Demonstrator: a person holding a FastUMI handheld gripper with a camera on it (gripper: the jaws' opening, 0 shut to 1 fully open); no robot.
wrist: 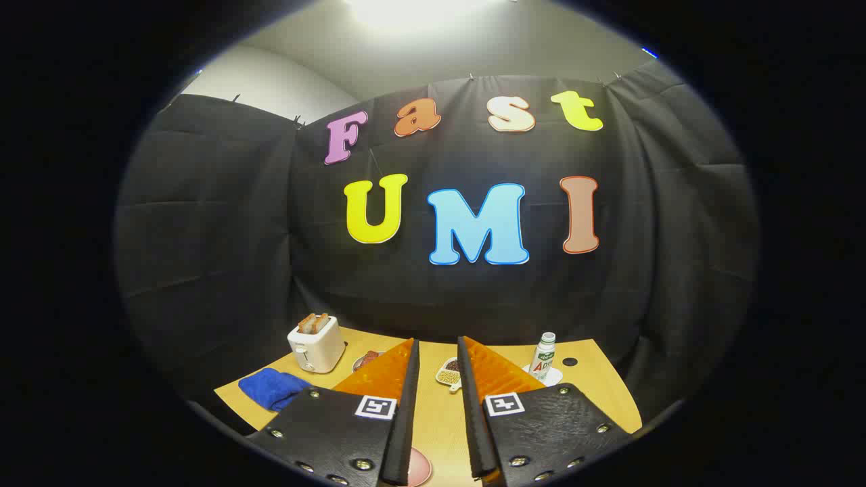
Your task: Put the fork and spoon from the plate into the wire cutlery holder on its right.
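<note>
Wooden table (pixel 595 389) under the gripper (pixel 438 379); jaws apart, nothing between them. Pink plate (pixel 418 468) edge shows at the near edge between the fingers; fork, spoon and holder cannot be made out. Toaster (pixel 316 343) and blue cloth (pixel 272 387) far-left corner, bottle (pixel 543 355) far-right, small dish (pixel 448 372) ahead.

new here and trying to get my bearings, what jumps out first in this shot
The gripper hangs open above the tan wooden table, jaws apart around a small white dish of beans. Beyond the left finger stands a cream toaster holding toast beside a blue folded cloth; a white green-capped bottle stands right.
</note>
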